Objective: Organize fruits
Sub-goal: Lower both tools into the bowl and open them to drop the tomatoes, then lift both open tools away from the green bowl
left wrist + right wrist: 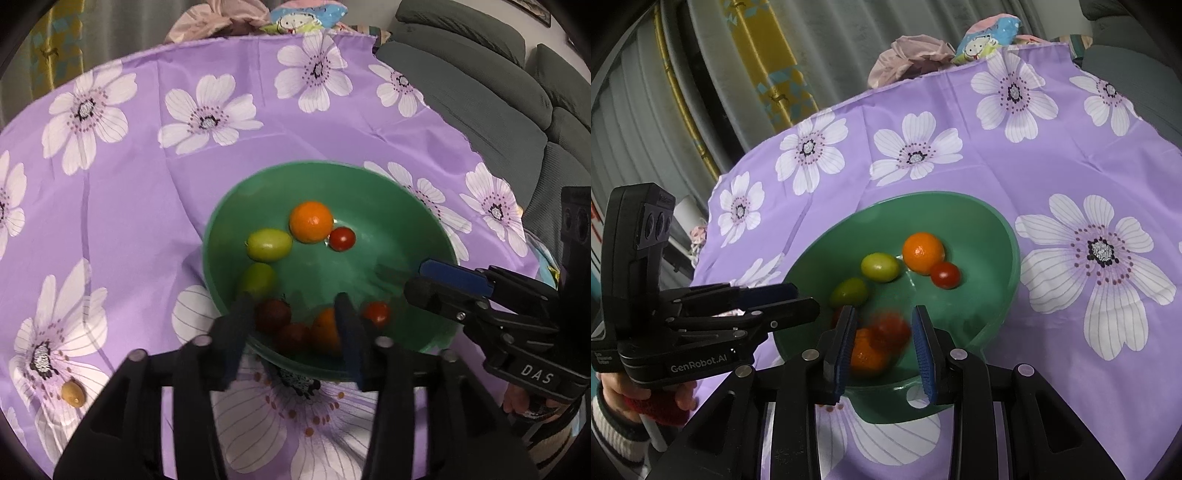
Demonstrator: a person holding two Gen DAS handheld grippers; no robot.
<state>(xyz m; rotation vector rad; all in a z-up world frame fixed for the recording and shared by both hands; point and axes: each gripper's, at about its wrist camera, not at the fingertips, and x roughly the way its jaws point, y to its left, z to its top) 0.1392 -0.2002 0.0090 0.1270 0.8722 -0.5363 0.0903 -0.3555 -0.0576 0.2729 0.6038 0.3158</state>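
Purple cloth printed with large white flowers [147, 206] covers my work surface, with a grey cushioned sofa [480, 96] along its far right side, pale curtains with a yellow patterned strip [775, 66] behind, and a crumpled pink bundle beside a cartoon-print cushion [303, 16] at the far edge. From my left claw [295, 317], I see both black fingers spread wide over the near rim of the round green plastic bowl [369, 184], holding nothing; dark red fruit and part of an orange sit in the gap below them. My right claw [882, 332] also stands open, its blue-padded fingers [923, 343] apart above the bowl's near side, and a blurred red tomato [890, 328] shows between them without touching either pad, just over a second orange [866, 354]. In the left view, the right claw [432, 280] reaches in from the right over the bowl's rim. Farther into the bowl lie two oval green fruits: one [269, 244] has its long axis running left to right, while the other [258, 280] sits nearer the left wall, tilted. Beyond them rests a round orange [311, 226] with a small red cherry tomato [342, 239] touching its right side. Another red tomato [376, 313] lies near the right claw. Outside the bowl, a small yellow-brown oval fruit [73, 393] sits alone on the cloth at near left, its long axis roughly upright in the frame.
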